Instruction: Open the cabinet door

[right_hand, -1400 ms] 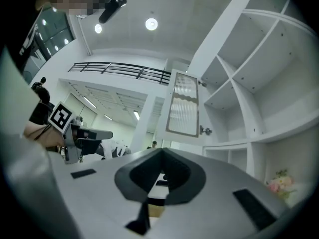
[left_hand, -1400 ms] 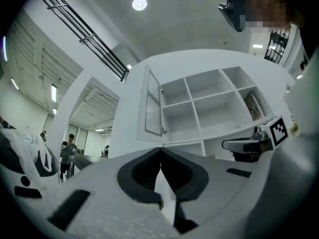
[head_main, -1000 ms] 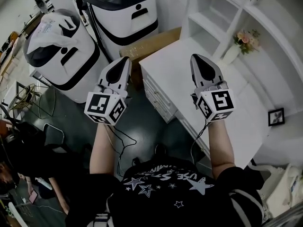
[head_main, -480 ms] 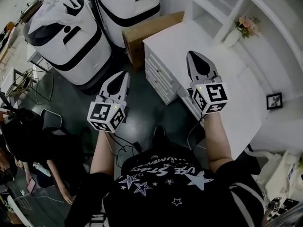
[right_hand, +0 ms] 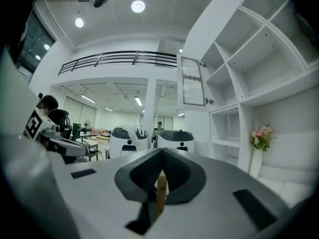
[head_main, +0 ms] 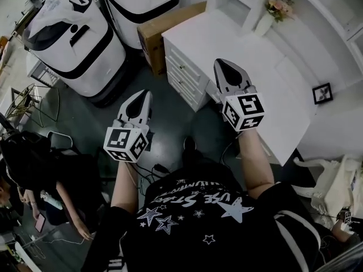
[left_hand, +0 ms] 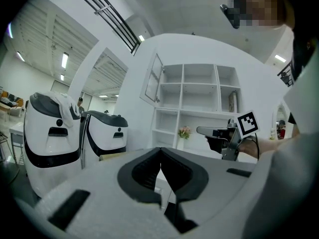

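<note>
barely starting on the task: holding the left gripper and the right gripper level in the air before the chest, each with jaws pressed together on nothing, touching no furniture. standing back from the low cabinet under the white counter, right gripper over its near corner, left one over the dark floor. facing, in the right gripper view, a glass door high on the left edge of the shelving, well apart from both grippers; not telling clearly whether shut or ajar. leaving, by this reading, the whole approach, the grip and the pull. reading little: white stars and warped upside-down lettering on the black shirt, perhaps starting "use"; black square patterns on the cubes; finding no brand on the white machines or the box.
</note>
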Motion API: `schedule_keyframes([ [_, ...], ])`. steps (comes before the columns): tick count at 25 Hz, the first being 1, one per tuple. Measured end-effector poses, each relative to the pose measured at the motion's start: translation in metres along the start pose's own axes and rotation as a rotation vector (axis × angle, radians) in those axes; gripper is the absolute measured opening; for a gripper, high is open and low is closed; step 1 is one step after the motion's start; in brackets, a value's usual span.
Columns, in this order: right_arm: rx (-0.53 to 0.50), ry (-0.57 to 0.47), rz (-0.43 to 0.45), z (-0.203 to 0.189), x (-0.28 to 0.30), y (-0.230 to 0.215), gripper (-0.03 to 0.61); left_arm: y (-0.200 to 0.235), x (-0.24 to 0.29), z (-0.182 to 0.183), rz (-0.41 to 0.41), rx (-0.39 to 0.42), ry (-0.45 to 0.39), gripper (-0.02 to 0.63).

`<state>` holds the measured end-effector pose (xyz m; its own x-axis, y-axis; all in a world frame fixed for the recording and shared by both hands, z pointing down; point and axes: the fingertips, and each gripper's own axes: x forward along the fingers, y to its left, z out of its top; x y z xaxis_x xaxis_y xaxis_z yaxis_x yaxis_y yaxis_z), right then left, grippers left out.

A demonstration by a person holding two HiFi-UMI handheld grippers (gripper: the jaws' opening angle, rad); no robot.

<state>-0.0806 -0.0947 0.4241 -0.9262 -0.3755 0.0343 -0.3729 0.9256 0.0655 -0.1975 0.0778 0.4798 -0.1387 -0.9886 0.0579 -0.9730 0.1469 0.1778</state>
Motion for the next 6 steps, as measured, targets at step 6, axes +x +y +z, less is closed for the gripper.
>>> schedule_keyframes([
  [6, 0.005, 0.021, 0.005, -0.004, -0.042, 0.016, 0.005, -0.034, -0.033, -0.009, -0.021, 0.006, 0.012, 0.008],
])
